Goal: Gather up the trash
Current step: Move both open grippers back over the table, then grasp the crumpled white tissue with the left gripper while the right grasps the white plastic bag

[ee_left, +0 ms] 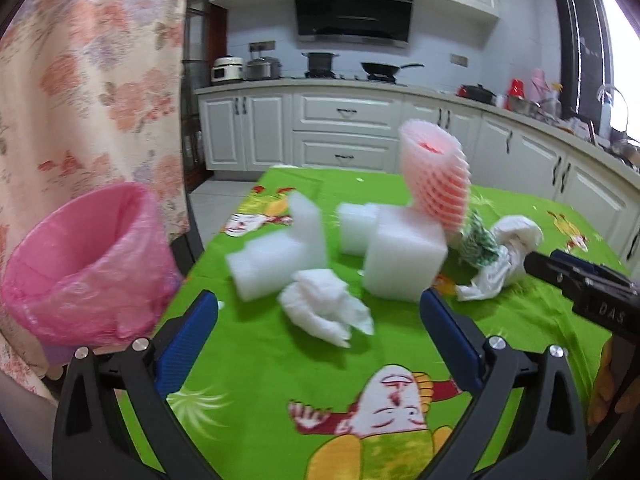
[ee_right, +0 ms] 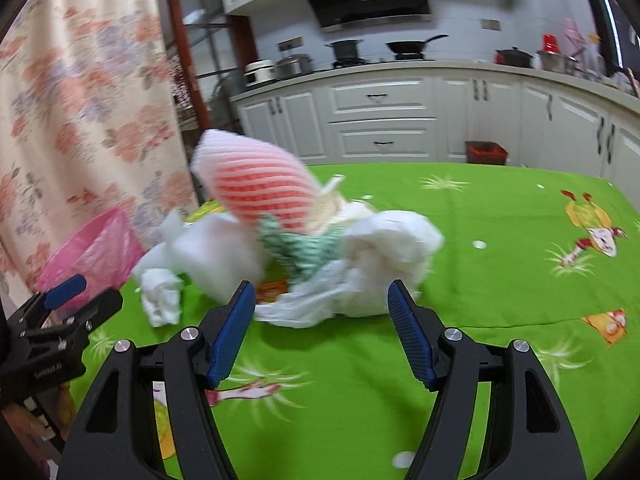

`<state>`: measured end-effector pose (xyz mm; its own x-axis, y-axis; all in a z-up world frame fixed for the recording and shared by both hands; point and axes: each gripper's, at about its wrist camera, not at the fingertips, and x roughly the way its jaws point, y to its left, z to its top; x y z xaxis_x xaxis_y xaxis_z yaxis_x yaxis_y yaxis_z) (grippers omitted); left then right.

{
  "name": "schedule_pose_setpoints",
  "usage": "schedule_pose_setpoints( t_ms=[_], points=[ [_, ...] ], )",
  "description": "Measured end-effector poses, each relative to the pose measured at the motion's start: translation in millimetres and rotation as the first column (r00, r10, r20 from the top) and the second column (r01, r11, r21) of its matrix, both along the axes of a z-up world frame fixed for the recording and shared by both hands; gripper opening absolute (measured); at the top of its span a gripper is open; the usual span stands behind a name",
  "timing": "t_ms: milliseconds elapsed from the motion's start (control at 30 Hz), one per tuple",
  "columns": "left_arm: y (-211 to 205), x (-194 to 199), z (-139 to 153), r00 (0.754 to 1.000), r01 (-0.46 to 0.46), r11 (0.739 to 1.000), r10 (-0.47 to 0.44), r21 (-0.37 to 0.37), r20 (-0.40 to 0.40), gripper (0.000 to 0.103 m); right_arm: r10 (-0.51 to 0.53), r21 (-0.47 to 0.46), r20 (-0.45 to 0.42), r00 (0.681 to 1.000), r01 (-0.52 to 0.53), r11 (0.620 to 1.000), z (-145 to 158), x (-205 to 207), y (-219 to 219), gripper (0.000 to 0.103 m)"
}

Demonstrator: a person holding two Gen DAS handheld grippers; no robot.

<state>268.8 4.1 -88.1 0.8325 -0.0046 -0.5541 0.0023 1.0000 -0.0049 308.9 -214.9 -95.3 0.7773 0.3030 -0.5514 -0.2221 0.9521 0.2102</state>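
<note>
Trash lies on a green tablecloth [ee_left: 260,360]: white foam blocks [ee_left: 404,260], a crumpled white tissue [ee_left: 324,308], a pink foam fruit net [ee_left: 440,176], a green-white wrapper [ee_left: 478,240] and a white plastic bag [ee_left: 508,252]. A bin with a pink liner [ee_left: 84,264] stands at the table's left edge. My left gripper [ee_left: 320,312] is open, just before the tissue. My right gripper [ee_right: 322,300] is open, its tips at the white plastic bag [ee_right: 372,268]. The fruit net [ee_right: 256,184], foam [ee_right: 216,252], tissue [ee_right: 160,296] and bin [ee_right: 92,252] also show in the right wrist view.
A floral curtain [ee_left: 80,80] hangs at the left behind the bin. White kitchen cabinets [ee_left: 344,128] and a stove with pots stand beyond the table. A small red-brown bin [ee_right: 486,152] sits on the floor by the cabinets.
</note>
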Motion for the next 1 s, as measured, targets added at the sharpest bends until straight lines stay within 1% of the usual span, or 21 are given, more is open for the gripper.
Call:
schedule_pose_setpoints(
  t_ms=[100,233,400,533,600,667,867,900,933,1000],
  points=[
    [-4.1,12.2,-5.1,1.0,0.0,1.0,0.0,0.009,-0.028,0.098,-0.038,0.009,-0.015,0.999,0.038,0.999,-3.7,6.1,-10.8,0.065],
    [-3.2,28.3,-7.0,0.999,-0.018,1.0,0.018,0.006,-0.04,0.097,-0.067,0.018,-0.022,0.998,0.067,0.998,-6.2,12.7,-20.7,0.065],
    [-4.3,47.4,-16.1,0.996,-0.029,1.0,0.03,0.011,-0.08,0.088,-0.09,0.011,-0.036,0.995,0.09,0.996,-8.9,25.3,-26.2,0.065],
    [-5.6,53.8,-25.3,0.992,-0.031,0.999,0.032,0.006,-0.119,0.085,-0.106,0.015,-0.065,0.992,0.108,0.994,-13.2,38.3,-28.3,0.065],
    [-5.3,57.1,-27.4,0.99,-0.027,1.0,0.026,-0.004,-0.136,0.081,-0.112,0.012,-0.074,0.991,0.113,0.994,-15.9,44.1,-28.3,0.065],
    [-3.7,60.9,-29.7,0.988,-0.033,0.999,0.031,-0.006,-0.152,0.081,-0.107,0.012,-0.096,0.99,0.109,0.994,-19.4,50.9,-26.7,0.065],
    [6.3,68.5,-37.0,0.98,-0.048,0.998,0.038,-0.048,-0.197,0.068,-0.11,-0.001,-0.12,0.987,0.111,0.994,-22.0,62.0,-22.5,0.065],
    [7.7,69.2,-38.3,0.978,-0.05,0.997,0.038,-0.055,-0.204,0.064,-0.111,-0.005,-0.127,0.986,0.111,0.994,-22.9,62.8,-21.9,0.06],
    [9.5,70.8,-40.2,0.976,-0.053,0.997,0.039,-0.062,-0.215,0.062,-0.108,-0.006,-0.131,0.985,0.108,0.994,-23.4,63.7,-21.8,0.052],
    [13.0,74.0,-42.6,0.971,-0.064,0.996,0.047,-0.067,-0.234,0.053,-0.111,-0.016,-0.135,0.985,0.11,0.994,-24.0,64.8,-20.2,0.043]
  ],
)
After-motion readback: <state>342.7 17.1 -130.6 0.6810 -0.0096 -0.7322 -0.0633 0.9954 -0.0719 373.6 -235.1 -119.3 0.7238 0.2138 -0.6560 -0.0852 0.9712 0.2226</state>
